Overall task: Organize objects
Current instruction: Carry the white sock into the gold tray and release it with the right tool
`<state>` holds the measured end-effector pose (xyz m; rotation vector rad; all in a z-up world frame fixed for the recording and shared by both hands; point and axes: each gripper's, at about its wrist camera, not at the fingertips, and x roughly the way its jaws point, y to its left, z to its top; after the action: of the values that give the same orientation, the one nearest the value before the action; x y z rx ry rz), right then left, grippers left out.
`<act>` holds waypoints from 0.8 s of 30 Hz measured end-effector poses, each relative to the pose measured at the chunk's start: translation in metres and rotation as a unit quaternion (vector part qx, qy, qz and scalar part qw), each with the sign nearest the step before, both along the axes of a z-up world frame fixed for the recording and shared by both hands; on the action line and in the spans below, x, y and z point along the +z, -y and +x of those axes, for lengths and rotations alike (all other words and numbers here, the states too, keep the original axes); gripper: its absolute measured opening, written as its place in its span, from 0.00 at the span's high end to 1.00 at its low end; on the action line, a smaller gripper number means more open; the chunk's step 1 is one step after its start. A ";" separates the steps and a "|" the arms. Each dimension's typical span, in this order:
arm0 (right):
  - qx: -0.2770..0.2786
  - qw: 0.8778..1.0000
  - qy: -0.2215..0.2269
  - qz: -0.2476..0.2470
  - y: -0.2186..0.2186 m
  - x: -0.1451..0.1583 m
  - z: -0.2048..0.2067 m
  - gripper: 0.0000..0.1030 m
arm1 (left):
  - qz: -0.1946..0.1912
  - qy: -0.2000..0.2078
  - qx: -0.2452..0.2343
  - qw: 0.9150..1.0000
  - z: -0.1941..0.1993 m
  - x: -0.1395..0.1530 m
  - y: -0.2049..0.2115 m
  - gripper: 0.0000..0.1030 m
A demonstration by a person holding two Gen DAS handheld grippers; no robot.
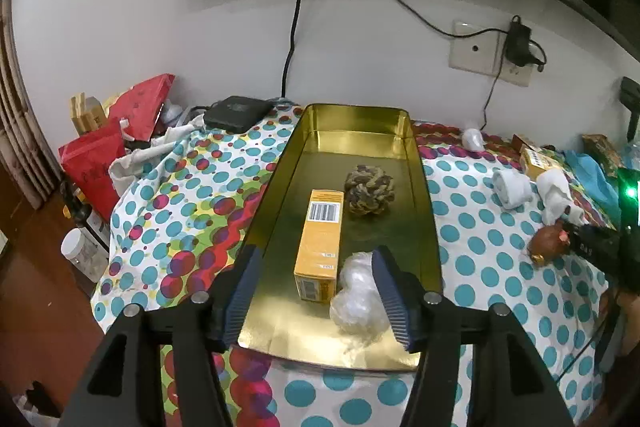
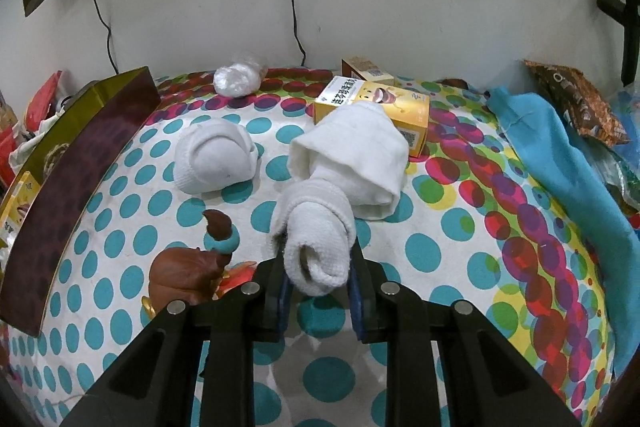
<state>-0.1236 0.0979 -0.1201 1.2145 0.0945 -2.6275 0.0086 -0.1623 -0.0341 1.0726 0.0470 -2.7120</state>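
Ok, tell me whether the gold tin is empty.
Not empty: the gold tin holds an orange box, a rope ball and a plastic wad.

Inside the long gold metal tray (image 1: 424,183) the far end is open floor. Nearer in, the upright-edged orange cardboard box (image 1: 320,243) runs down the middle, the knotted olive rope ball (image 1: 370,194) sits just beside it on the right, and the crumpled clear plastic bag (image 1: 358,301) blocks the near right corner.

On the dotted tablecloth (image 2: 432,251) there's a free lane to the right, up to the blue cloth (image 2: 552,155). To the left, the brown rooster figurine (image 2: 188,273) crowds the right tongs (image 2: 318,277), with the rolled white sock (image 2: 216,163) beyond and the tray's dark wall past that.
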 end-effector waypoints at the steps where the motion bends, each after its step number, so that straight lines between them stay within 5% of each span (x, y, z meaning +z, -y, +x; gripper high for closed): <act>1: 0.000 1.000 -0.004 -0.001 -0.003 0.001 0.000 0.79 | -0.001 -0.001 -0.001 1.000 0.002 0.000 -0.001 0.41; 14: -0.017 0.998 -0.052 -0.006 -0.048 0.010 -0.005 0.79 | 0.013 -0.023 -0.009 1.000 0.035 -0.002 -0.008 0.41; 18: -0.027 0.996 -0.072 -0.035 -0.054 0.034 -0.007 0.79 | 0.031 -0.018 0.000 0.999 0.036 -0.009 -0.004 0.41; 21: 0.006 0.994 -0.092 -0.058 -0.037 0.060 -0.005 0.79 | 0.061 -0.003 -0.006 0.998 0.034 -0.012 0.001 0.41; 24: 0.070 0.990 -0.095 -0.072 0.001 0.081 0.001 0.79 | 0.053 -0.002 -0.003 0.999 0.035 -0.010 0.002 0.40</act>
<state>-0.1231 0.0966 -0.0393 0.8769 0.0212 -2.5704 0.0439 -0.1643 -0.0445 1.0961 0.1898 -2.7446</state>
